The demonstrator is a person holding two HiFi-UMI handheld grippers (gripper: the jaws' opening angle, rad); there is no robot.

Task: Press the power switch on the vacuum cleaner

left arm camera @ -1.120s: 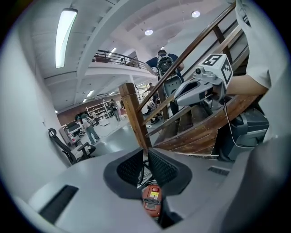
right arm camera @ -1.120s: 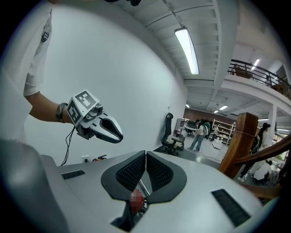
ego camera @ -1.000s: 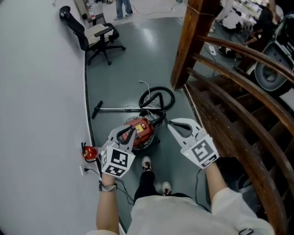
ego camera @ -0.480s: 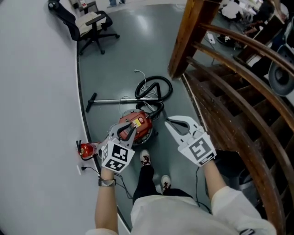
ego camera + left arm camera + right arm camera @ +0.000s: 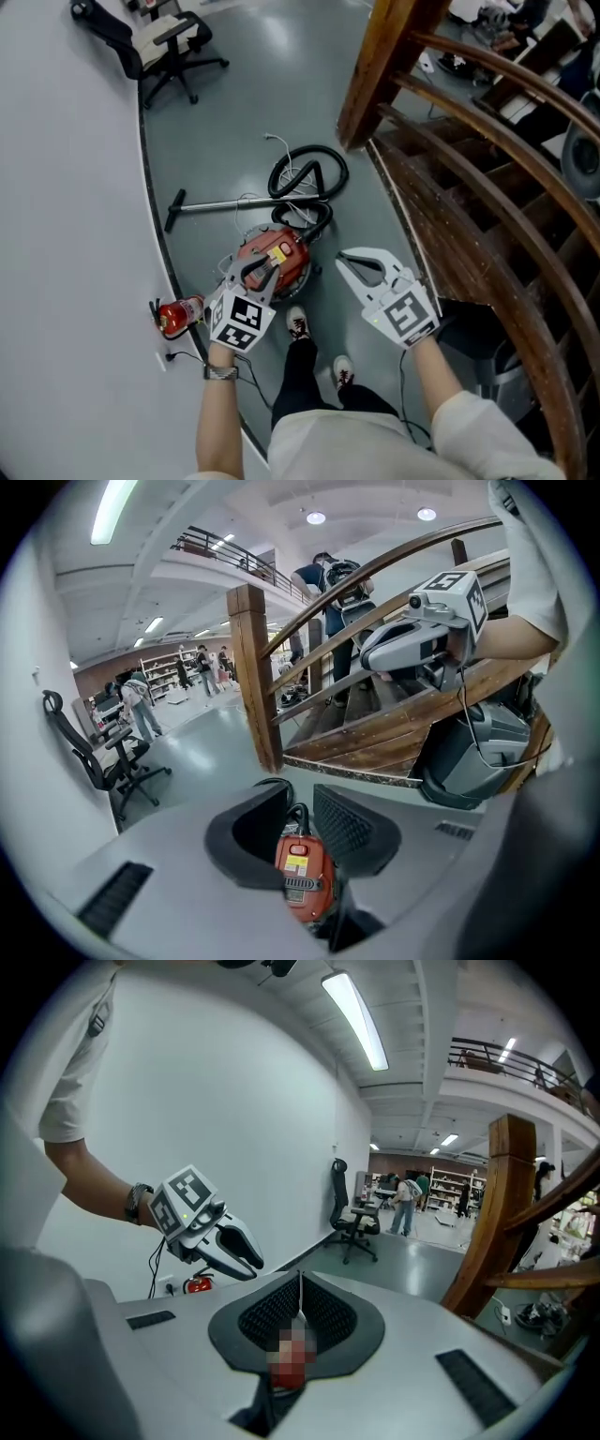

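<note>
A white wall (image 5: 66, 187) runs down the left side, and an office chair (image 5: 159, 42) stands far off beside it; nearer, a small red object (image 5: 172, 317) lies at the foot of the wall, too small to make out, with a cable (image 5: 183, 354) trailing near it. Just right of that, the left gripper (image 5: 255, 274) hangs over the near end of the vacuum cleaner (image 5: 277, 253); its fingers stand apart and have just been opening, and they press on nothing; the left gripper view shows the red body through the gap, beyond the pads. The vacuum cleaner lies on the grey floor (image 5: 234, 122), in the middle of the scene; an oval button (image 5: 298, 848) sits on its top towards the hose end. A thin tube (image 5: 220, 203) stretches left from it towards the wall, and the black hose (image 5: 307, 173) coils in a loop on its far side. The person's shoes (image 5: 298, 326) stand just near of the machine. To the right, the right gripper (image 5: 343, 258) hovers above the floor, beside the vacuum cleaner and apart from it; its fingers are pressed together with nothing between them. Furthest right, a wooden post (image 5: 375, 66) and a curved wooden staircase (image 5: 459, 206) fill the edge.
</note>
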